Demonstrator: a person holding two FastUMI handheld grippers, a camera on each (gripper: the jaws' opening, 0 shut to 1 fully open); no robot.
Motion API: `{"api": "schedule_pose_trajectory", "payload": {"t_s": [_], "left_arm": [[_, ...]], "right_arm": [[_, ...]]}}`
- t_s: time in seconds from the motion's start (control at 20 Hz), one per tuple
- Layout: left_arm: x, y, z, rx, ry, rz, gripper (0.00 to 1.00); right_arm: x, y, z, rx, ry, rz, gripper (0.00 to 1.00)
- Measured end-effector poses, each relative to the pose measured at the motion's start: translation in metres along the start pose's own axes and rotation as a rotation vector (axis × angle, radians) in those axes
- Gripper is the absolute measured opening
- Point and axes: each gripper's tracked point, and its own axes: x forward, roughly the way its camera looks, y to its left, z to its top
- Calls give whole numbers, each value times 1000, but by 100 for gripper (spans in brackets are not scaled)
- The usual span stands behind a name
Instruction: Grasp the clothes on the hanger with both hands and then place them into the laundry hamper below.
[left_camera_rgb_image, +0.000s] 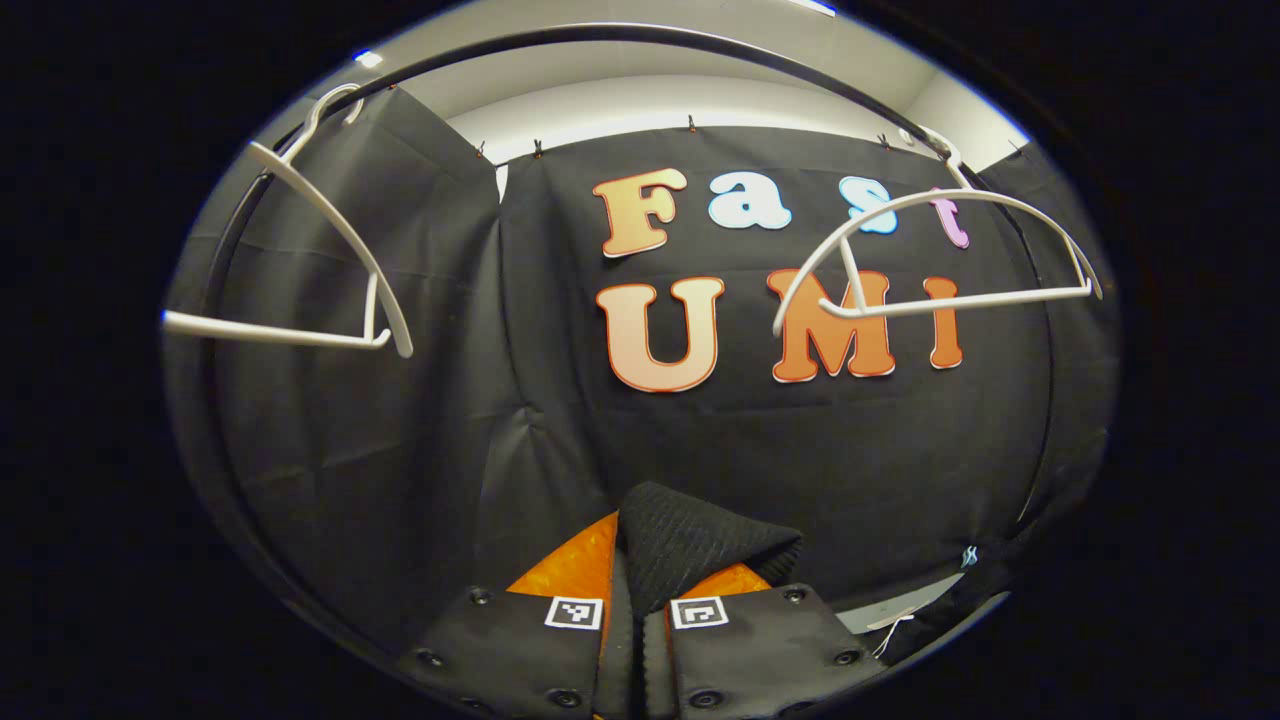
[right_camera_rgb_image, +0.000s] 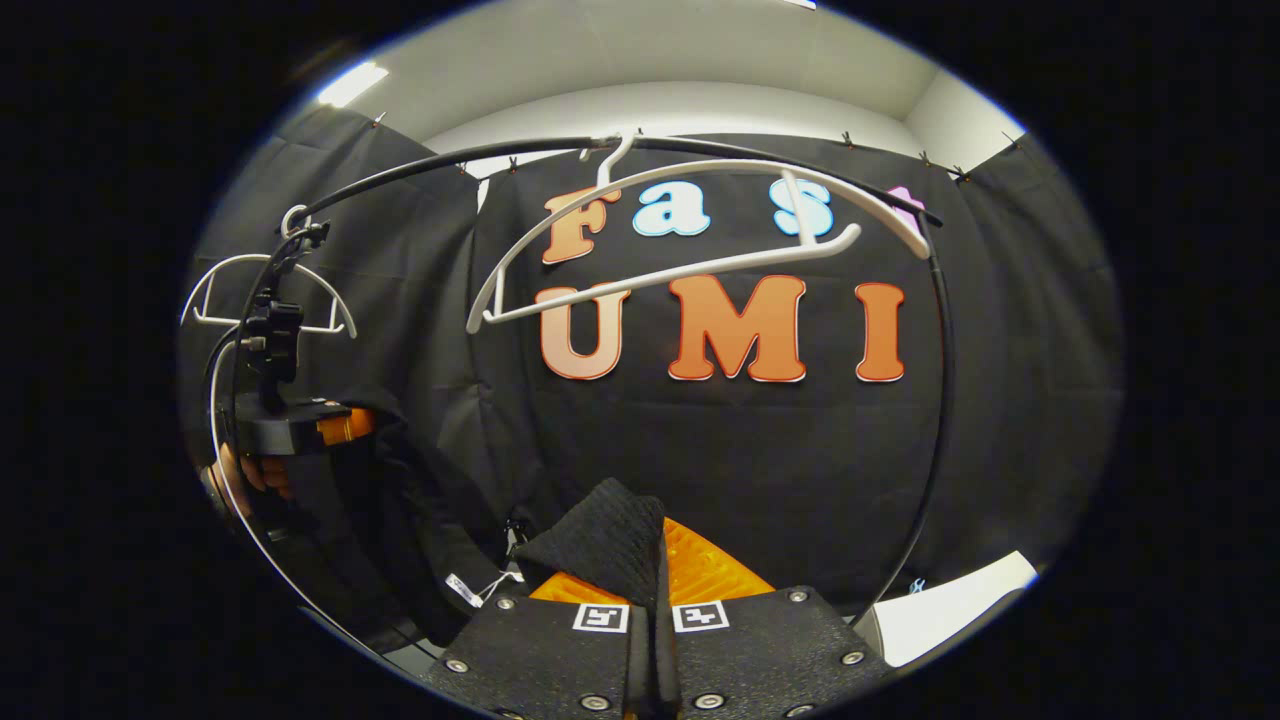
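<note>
A: Notes for you. The left gripper (left_camera_rgb_image: 635, 610) has its fingers clenched on a fold of the dark knit garment (left_camera_rgb_image: 690, 545); the right gripper (right_camera_rgb_image: 655, 610) pinches another fold of it. In the right gripper view the cloth sags from the left gripper down and across to the right one.

B: So it's off the hanger?

A: By the look of it, yes. The white hanger (right_camera_rgb_image: 690, 235) on the black rail (right_camera_rgb_image: 450, 165) is bare, as is the second hanger (left_camera_rgb_image: 310, 260) on the left. The garment hangs between your two hands, below the rail.

B: And the hamper?

A: I can't make it out here; the task puts it below. Judging from that, you lower both hands together, keeping them level so the slack middle goes in first.

B: What should I watch?

A: Keep both grips tight until the bulk is inside. Mind the loose tag (right_camera_rgb_image: 465, 590) and trailing hem; they could catch the rim.
</note>
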Motion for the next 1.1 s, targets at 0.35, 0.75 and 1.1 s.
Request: {"api": "schedule_pose_trajectory", "payload": {"t_s": [0.35,0.75,1.1], "left_arm": [[-35,-1,-95,15,176,-28,12],[-73,5,-215,22,431,-24,11],[-88,5,-265,18,524,-21,11]], "right_arm": [[16,49,-81,57,174,86,2],[7,73,-230,160,481,82,3],[-2,91,-273,207,565,86,5]]}}
